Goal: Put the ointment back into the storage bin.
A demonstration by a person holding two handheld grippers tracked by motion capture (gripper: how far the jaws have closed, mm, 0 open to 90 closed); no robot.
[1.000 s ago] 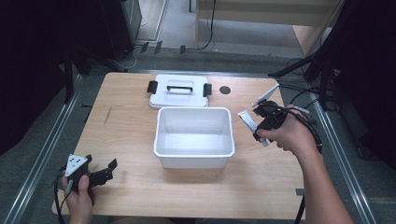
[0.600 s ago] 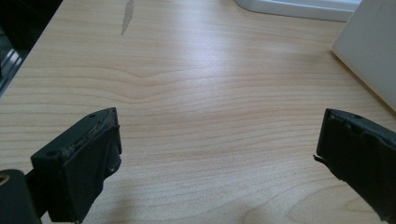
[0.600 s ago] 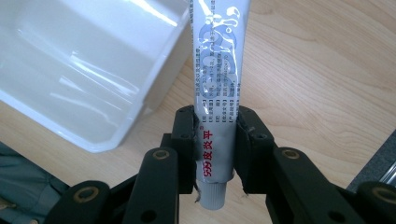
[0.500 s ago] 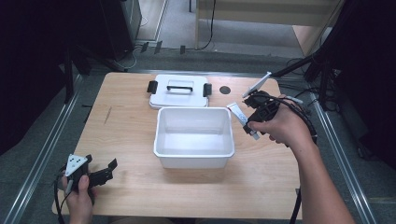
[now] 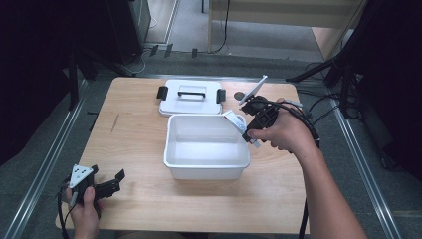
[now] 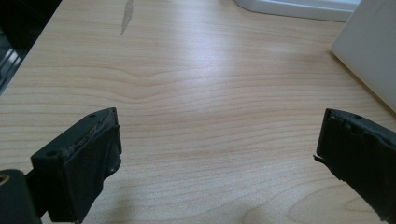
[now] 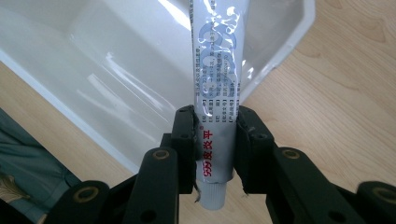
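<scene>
High view: right gripper point(image 5: 247, 130) carries a tube point(image 5: 234, 119) over the right rim of the white tub point(image 5: 207, 164) on the bench point(image 5: 139, 119); lid point(image 5: 190, 96) behind; left gripper point(image 5: 107, 185) at the near-left corner. Left gripper view: fingers point(image 6: 79, 163) wide apart, empty. Right gripper view: fingers point(image 7: 184, 140) clamped on the white, blue-printed tube's cap end; likely light, soft, dentable.

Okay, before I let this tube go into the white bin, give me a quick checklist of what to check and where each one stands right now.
1. Right gripper shut on the tube: ok.
2. Tube over the bin opening: partly; its far end is over the rim, the capped end hangs over the table.
3. Bin free of other things: ok.
4. Lid off and behind the bin: ok.
5. Left gripper open, away from the bin: ok.
6. Tube cap tight: cannot tell.
</scene>
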